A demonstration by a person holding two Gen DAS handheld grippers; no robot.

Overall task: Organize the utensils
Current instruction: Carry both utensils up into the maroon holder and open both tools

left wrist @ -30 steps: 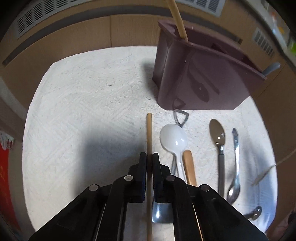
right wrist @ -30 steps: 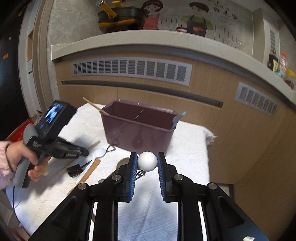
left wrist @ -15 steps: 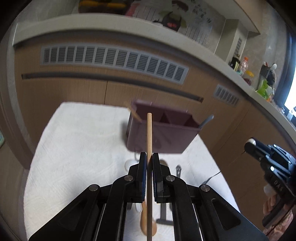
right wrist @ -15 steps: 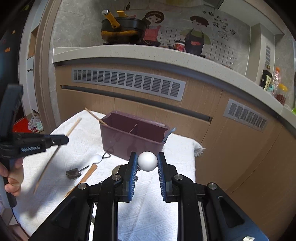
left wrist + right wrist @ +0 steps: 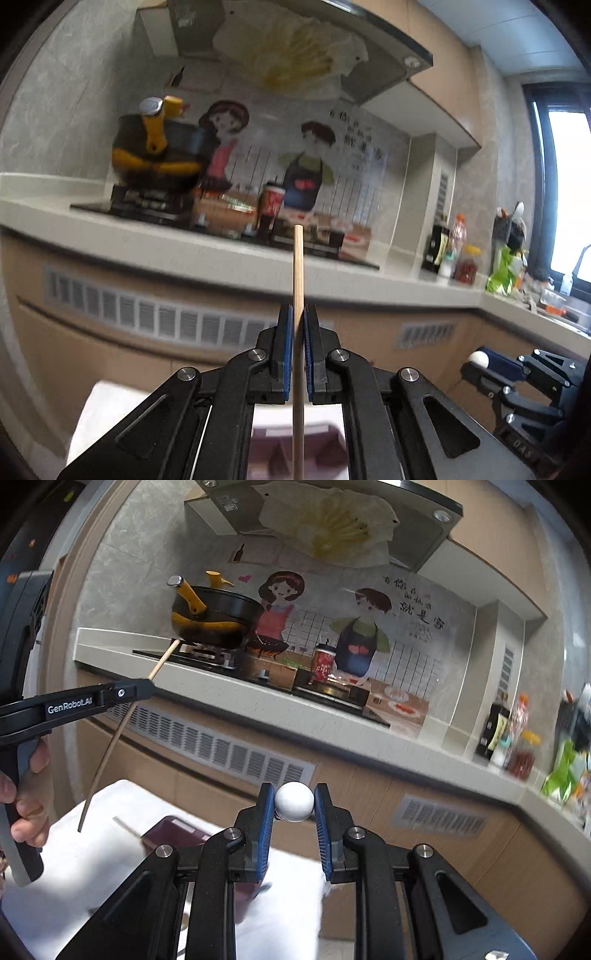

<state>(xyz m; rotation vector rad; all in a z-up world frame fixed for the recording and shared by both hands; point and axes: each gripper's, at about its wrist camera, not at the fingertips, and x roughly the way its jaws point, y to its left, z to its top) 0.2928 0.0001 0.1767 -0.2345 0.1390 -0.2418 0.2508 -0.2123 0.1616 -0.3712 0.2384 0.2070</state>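
Your left hand-held gripper (image 5: 297, 354) is clenched on a long, thin, pale wooden chopstick (image 5: 297, 295), raised high and pointing toward 12 o'clock in the left wrist view. From the right wrist view the chopstick hangs slanted, its lower tip above the white textured cloth (image 5: 92, 867) on the tabletop, at about 9 o'clock from the dark maroon plastic utensil bin (image 5: 173, 834). That bin sits low, at 6 o'clock under the left hand-held gripper.

Your right hand-held gripper (image 5: 294, 805) is grasping the round white end of a utensil (image 5: 294, 802), also lifted clear of the tabletop; what hangs below it is hidden.

You look to be mid-carry with both pieces. Next, tip the chopstick's lower end down over a bin compartment, steady it upright, then release; bring the white-ended utensil in afterward.
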